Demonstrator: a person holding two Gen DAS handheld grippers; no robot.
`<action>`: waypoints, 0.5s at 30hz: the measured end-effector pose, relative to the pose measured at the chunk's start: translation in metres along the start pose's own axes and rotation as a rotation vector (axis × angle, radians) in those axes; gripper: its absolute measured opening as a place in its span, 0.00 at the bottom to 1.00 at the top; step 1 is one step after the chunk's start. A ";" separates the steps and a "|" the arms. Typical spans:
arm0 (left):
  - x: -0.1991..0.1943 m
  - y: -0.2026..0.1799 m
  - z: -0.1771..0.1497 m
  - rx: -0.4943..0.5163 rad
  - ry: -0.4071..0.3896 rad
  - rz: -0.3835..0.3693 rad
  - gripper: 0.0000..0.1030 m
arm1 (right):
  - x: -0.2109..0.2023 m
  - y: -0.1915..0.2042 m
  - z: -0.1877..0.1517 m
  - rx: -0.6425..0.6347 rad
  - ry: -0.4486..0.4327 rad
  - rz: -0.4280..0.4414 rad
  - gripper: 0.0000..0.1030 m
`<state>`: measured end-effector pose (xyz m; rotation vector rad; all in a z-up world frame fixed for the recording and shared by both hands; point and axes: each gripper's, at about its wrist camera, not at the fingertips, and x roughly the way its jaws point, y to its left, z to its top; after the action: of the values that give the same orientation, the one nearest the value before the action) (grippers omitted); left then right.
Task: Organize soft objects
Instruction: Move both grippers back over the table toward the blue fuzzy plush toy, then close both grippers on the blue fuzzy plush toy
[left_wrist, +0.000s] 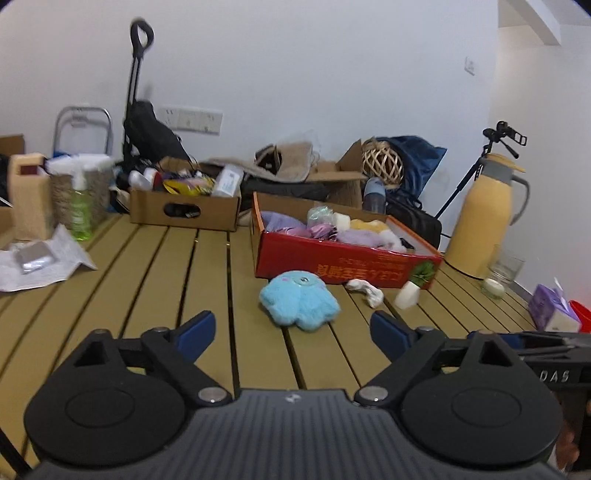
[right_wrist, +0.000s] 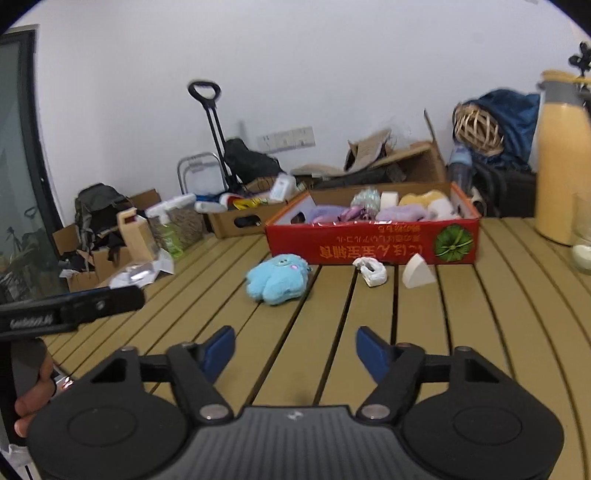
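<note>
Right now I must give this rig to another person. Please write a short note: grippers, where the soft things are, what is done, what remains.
Left gripper: open, holding nothing.
Right gripper: open, holding nothing.
Red cardboard box: already holds several soft items, purple, yellow and white.
Left on the slatted wooden table, in front of the box: fluffy light-blue plush toy, crumpled white cloth piece, white wedge-shaped sponge.
Probably take the plush toy first; it lies nearest.
</note>
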<state>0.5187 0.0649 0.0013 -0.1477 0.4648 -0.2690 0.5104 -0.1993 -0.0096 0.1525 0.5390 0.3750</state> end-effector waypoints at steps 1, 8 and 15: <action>0.015 0.004 0.004 0.002 0.007 -0.014 0.82 | 0.017 -0.003 0.006 0.006 0.009 0.009 0.62; 0.116 0.037 0.028 -0.079 0.134 -0.090 0.74 | 0.109 -0.015 0.036 0.029 0.054 0.041 0.53; 0.172 0.064 0.024 -0.210 0.239 -0.200 0.49 | 0.176 -0.014 0.049 0.099 0.106 0.138 0.36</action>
<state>0.6917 0.0782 -0.0628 -0.3705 0.7173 -0.4372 0.6797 -0.1466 -0.0539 0.2669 0.6542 0.4935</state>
